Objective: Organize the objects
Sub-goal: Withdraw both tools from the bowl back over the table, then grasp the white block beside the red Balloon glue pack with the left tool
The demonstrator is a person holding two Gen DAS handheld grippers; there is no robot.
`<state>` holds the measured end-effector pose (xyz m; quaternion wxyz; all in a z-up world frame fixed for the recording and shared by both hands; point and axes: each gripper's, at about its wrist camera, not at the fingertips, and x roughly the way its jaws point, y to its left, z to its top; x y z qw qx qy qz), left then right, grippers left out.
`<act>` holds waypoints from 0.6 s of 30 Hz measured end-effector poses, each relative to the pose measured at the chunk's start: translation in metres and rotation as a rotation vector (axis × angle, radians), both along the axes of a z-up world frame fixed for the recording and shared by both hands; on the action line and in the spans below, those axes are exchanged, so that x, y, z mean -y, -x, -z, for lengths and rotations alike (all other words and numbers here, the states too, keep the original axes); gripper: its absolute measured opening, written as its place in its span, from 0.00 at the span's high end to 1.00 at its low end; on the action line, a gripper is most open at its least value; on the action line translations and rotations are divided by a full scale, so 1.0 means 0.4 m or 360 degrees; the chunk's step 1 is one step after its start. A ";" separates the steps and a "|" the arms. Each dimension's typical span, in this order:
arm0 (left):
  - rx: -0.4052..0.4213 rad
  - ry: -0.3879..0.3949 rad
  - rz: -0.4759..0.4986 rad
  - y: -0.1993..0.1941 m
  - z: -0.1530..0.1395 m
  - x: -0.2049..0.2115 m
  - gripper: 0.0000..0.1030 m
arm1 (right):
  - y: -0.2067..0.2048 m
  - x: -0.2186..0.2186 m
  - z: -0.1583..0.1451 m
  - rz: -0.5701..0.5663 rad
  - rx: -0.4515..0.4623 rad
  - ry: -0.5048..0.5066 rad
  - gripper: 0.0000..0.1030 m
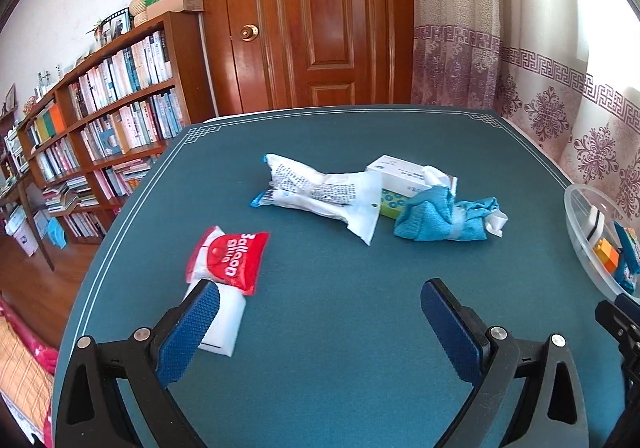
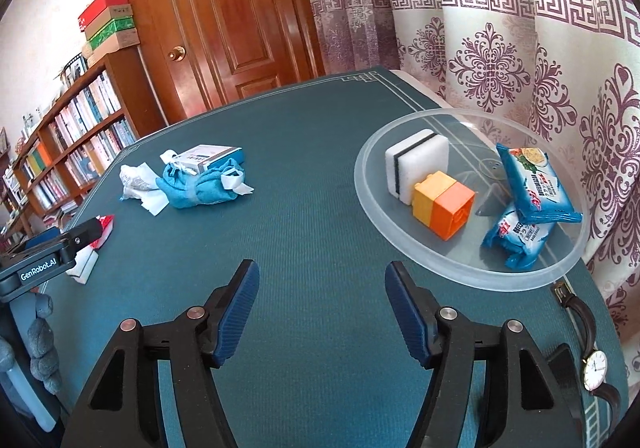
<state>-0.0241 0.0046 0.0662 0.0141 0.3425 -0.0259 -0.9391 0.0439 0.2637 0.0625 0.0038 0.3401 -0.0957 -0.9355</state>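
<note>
The left gripper hung over the teal table with its jaws spread wide and only bare cloth between them; its left pad overlapped the near end of a red-and-white balloon packet, which lay at about ten o'clock from the jaw gap, though whether the pad touched it could not be told. Toward twelve o'clock, farther up the table, lay a long white printed bag, and just to its right, at about one o'clock, a white-and-green carton with a crumpled blue cloth resting against its near side. At three o'clock the rim of a clear plastic bowl reached into the left wrist view. The right gripper stood likewise parted, about half spread, nothing between the pads, above open tablecloth. From it the bowl sat at about one o'clock and held a white sponge with a dark stripe, a yellow-and-orange block touching the sponge's near side, and two blue snack packets, one leaning upon the other. At ten o'clock in the right wrist view lay the blue cloth with the carton behind it, and at nine o'clock the left gripper's body covered part of the balloon packet. A wristwatch lay at the table's edge at about four o'clock.
</note>
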 end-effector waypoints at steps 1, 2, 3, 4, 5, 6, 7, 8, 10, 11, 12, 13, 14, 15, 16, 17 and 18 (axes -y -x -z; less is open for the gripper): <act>-0.0001 -0.0004 -0.0034 0.000 0.000 0.022 0.00 | 0.001 0.009 0.001 -0.0010 0.0002 -0.0001 0.35; 0.0002 -0.0012 -0.0068 0.002 0.001 0.045 0.00 | 0.003 0.017 0.003 -0.0022 0.0008 -0.0003 0.34; 0.0009 -0.0021 -0.0102 0.004 0.003 0.067 0.00 | 0.005 0.025 0.007 -0.0035 0.0018 -0.0008 0.34; 0.0016 -0.0030 -0.0133 0.006 0.005 0.089 0.00 | 0.007 0.034 0.012 -0.0049 0.0030 -0.0016 0.34; 0.0024 -0.0038 -0.0166 0.008 0.009 0.110 0.00 | 0.009 0.042 0.016 -0.0059 0.0041 -0.0023 0.34; 0.0034 -0.0043 -0.0198 0.010 0.014 0.130 0.00 | 0.011 0.048 0.020 -0.0067 0.0052 -0.0028 0.34; 0.0048 -0.0047 -0.0230 0.013 0.019 0.148 0.00 | 0.012 0.052 0.023 -0.0073 0.0060 -0.0029 0.33; 0.0066 -0.0053 -0.0261 0.018 0.025 0.166 0.00 | 0.014 0.056 0.026 -0.0078 0.0068 -0.0028 0.33; 0.0090 -0.0057 -0.0303 0.019 0.037 0.200 0.00 | 0.017 0.059 0.028 -0.0087 0.0079 -0.0024 0.33; 0.0100 -0.0047 -0.0319 0.019 0.045 0.213 0.00 | 0.018 0.061 0.028 -0.0090 0.0081 -0.0024 0.33; 0.0116 -0.0037 -0.0330 0.022 0.055 0.226 0.00 | 0.019 0.062 0.029 -0.0092 0.0083 -0.0026 0.33; 0.0133 -0.0034 -0.0333 0.022 0.067 0.235 0.01 | 0.019 0.063 0.031 -0.0094 0.0088 -0.0027 0.33; 0.0153 -0.0041 -0.0328 0.024 0.079 0.242 0.01 | 0.022 0.064 0.033 -0.0096 0.0097 -0.0026 0.33; 0.0176 -0.0052 -0.0325 0.026 0.092 0.250 0.01 | 0.025 0.065 0.036 -0.0099 0.0109 -0.0022 0.33; 0.0196 -0.0062 -0.0324 0.030 0.101 0.255 0.02 | 0.028 0.068 0.039 -0.0104 0.0120 -0.0019 0.33; 0.0206 -0.0080 -0.0315 0.031 0.107 0.258 0.02 | 0.031 0.071 0.041 -0.0108 0.0129 -0.0019 0.33; 0.0208 -0.0102 -0.0299 0.034 0.109 0.260 0.02 | 0.033 0.075 0.041 -0.0113 0.0133 -0.0020 0.33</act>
